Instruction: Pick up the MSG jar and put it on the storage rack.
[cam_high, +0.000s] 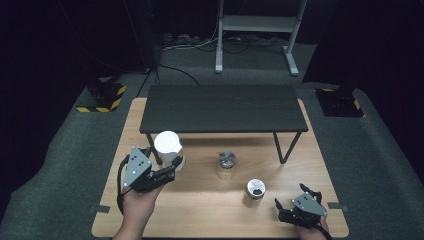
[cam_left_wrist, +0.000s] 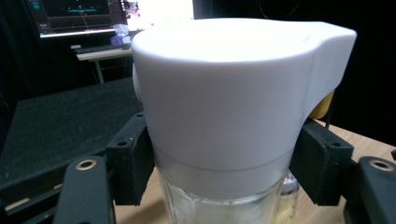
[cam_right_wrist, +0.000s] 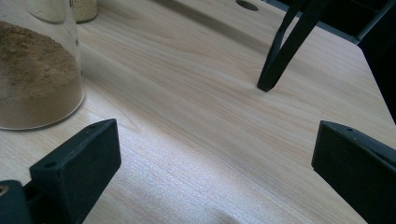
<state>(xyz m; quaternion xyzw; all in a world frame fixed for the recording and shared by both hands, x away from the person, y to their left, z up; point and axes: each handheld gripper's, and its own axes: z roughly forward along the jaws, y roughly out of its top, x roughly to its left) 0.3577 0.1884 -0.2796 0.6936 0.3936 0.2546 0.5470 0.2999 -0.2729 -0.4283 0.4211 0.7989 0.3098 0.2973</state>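
A glass jar with a tall white spouted lid (cam_high: 168, 145) stands at the table's left, in front of the black shelf. My left gripper (cam_high: 176, 164) is shut on the jar; in the left gripper view the white lid (cam_left_wrist: 229, 93) sits between both black pads (cam_left_wrist: 132, 156) at the lid's lower rim. Two smaller shaker jars stand mid-table: one with pale contents (cam_high: 226, 165) and one with brown powder (cam_high: 255, 192). My right gripper (cam_high: 281, 210) rests open at the front right, nothing between its jaws. The brown-powder jar (cam_right_wrist: 35, 79) stands just left of it.
A low black shelf (cam_high: 223, 107) on thin legs spans the back of the wooden table (cam_high: 200, 210); one leg (cam_right_wrist: 285, 46) stands ahead of my right gripper. Dark carpet, floor stands with hazard stripes (cam_high: 102, 100) and a white frame (cam_high: 257, 30) lie beyond.
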